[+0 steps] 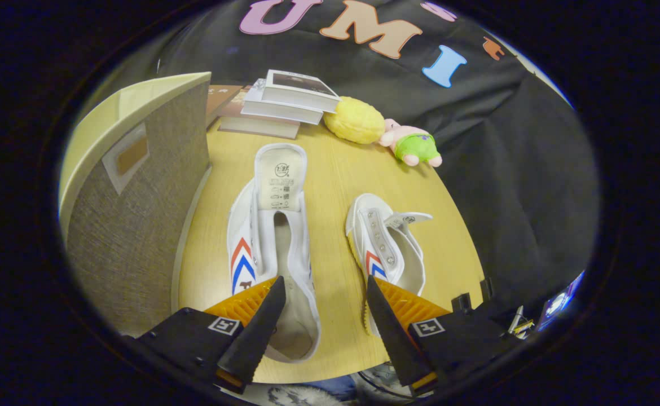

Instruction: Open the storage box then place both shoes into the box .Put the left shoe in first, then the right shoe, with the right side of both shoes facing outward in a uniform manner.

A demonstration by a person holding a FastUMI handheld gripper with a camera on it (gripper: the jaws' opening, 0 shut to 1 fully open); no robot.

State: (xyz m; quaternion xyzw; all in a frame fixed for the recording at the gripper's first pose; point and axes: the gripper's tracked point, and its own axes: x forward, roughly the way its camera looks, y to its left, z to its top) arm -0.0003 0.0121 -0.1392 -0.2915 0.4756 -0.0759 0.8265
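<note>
Hovering over two white sneakers [273, 248] on the wooden table [335, 169], the gripper [323, 287] fingers gape wide, storage box [132, 214] at left.

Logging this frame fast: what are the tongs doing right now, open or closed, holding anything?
Tongs: open, holding nothing; the fingers straddle the inner wall of the nearer white shoe, not pressing on it.

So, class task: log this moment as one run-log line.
tool: open, above shoes | left-hand shoe: on table, tongue up | right-hand shoe: beside it | storage box: shoes outside
</note>
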